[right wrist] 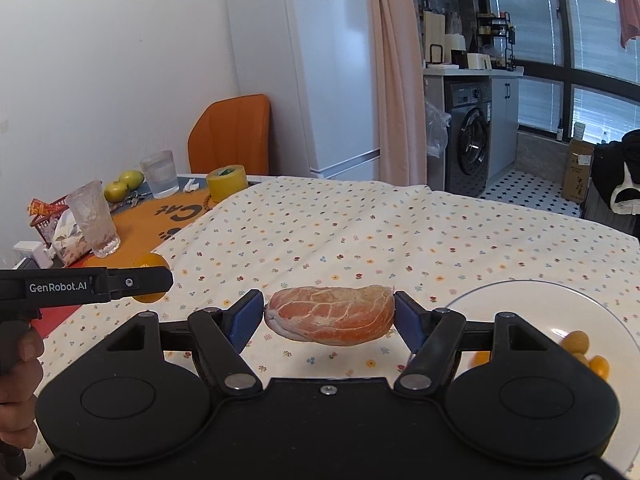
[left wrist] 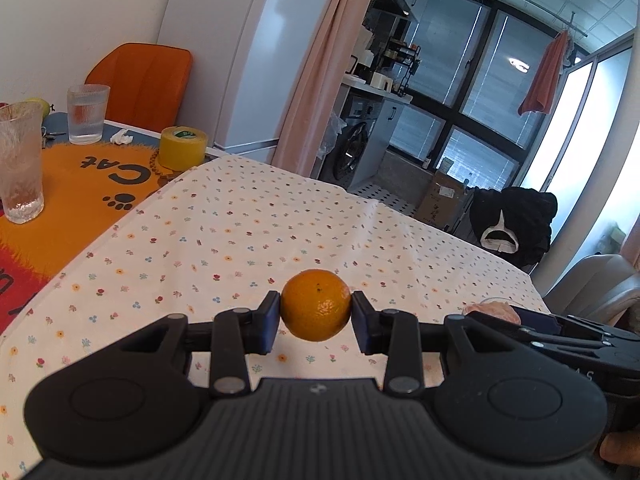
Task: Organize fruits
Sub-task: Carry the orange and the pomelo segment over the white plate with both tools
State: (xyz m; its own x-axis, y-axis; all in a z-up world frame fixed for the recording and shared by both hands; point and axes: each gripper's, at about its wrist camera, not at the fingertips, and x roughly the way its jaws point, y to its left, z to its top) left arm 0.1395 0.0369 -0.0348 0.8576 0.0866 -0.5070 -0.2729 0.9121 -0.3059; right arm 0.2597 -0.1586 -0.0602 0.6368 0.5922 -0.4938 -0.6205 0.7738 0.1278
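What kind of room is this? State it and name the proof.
Most likely a home kitchen-dining area: a white fridge, a front-loading washing machine under a counter, and a table with a floral cloth.

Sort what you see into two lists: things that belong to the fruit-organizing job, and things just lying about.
Job: orange in left tool; peeled citrus segment in right tool; glass plate with small yellow fruits.

Lying about: two glasses, yellow tape roll, orange chair.
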